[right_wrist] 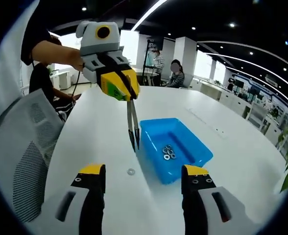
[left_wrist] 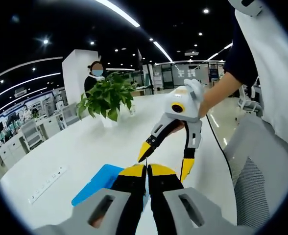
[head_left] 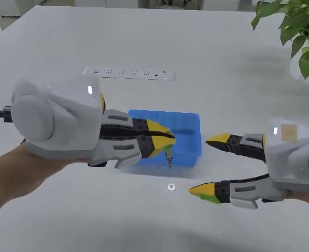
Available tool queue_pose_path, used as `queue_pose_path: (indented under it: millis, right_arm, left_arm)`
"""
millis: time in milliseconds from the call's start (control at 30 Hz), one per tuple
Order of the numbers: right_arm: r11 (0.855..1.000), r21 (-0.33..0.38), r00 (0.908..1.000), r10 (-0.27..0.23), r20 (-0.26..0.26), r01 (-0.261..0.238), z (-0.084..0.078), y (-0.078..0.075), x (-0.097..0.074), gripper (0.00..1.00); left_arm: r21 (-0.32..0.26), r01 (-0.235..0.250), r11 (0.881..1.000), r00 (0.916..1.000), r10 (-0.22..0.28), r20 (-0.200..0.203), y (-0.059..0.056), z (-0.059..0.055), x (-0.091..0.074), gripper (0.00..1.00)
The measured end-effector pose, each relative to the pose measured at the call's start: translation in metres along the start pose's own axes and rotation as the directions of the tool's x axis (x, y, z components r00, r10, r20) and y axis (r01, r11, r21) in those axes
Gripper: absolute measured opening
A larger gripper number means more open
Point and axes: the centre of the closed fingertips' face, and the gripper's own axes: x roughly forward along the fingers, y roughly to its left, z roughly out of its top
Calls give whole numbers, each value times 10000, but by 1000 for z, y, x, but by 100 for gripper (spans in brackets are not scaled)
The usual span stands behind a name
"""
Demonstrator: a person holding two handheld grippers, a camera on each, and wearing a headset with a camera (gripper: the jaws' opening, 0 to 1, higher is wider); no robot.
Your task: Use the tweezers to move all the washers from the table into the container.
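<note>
A blue container (head_left: 188,137) (right_wrist: 176,147) (left_wrist: 95,183) sits mid-table with several washers (right_wrist: 167,152) inside. One washer (head_left: 171,187) (right_wrist: 131,172) lies on the white table just in front of it. My left gripper (head_left: 167,140) (left_wrist: 147,169) (right_wrist: 123,88) is shut on metal tweezers (head_left: 169,157) (right_wrist: 133,128), whose tips hang above the table near the container's front edge, a little above the washer. My right gripper (head_left: 209,165) (right_wrist: 143,174) (left_wrist: 164,159) is open and holds nothing, to the right of the washer.
A white power strip (head_left: 129,73) (left_wrist: 46,183) lies beyond the container. A green potted plant (head_left: 296,29) (left_wrist: 107,98) stands at the table's far right. An office chair (right_wrist: 24,147) is near the table edge, and people sit in the background.
</note>
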Motion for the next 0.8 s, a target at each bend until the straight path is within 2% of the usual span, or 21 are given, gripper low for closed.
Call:
queue_pose_path:
  millis: [100,300,433,667,800]
  right_arm:
    - [9999,119,9999,21,-119,-20,-9,5,-1,68]
    - [9995,313,9995,82,-309,-73,-24,16,0,79]
    - [9991,396,9993,176,-337,-163,-28,23,2,85]
    - [9971,499,9971,593,-470,-569,-37,39,7,91]
    - [9958,346,9932,875,-770,-850,-45,47,8,96]
  left_arm:
    - [-64,40,10000,10000,-40,-8,-5,-5,0,5]
    - [-369,60,9993,9999,-63,-81,-13,-23,-2,5]
    - [-523,45,9986,9999,-51,-124,-16,-32,1,5]
    - [-618,222,9978,9996,-234,-178,-21,-43,8,5]
    - [-567,184,9982,9998,-187,-49,-23,-40,10,5]
